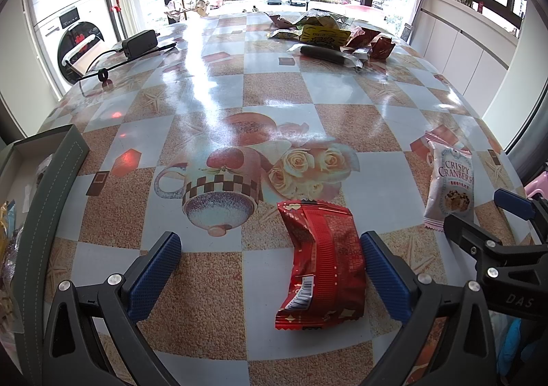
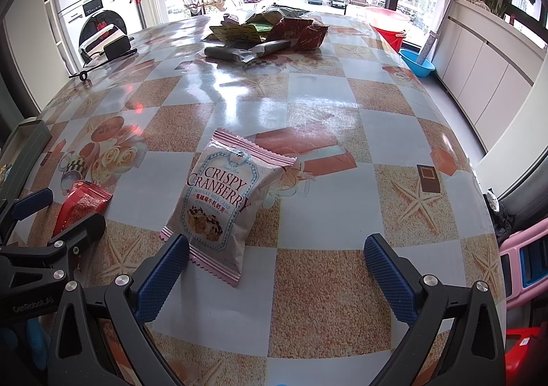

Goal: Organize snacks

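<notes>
Tools both gape low over the table (image 1: 274,84): left tool (image 1: 270,269) straddling red packet (image 1: 322,266), right tool (image 2: 275,274) beside cranberry packet (image 2: 222,201).

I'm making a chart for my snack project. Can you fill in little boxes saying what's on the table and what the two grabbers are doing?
table: checkered cloth
red snack packet: lying flat, between the left gripper's open fingers
cranberry packet: lying flat, by the right gripper's left finger
right gripper: open, holding nothing
snack pile: far end
box: left edge
</notes>
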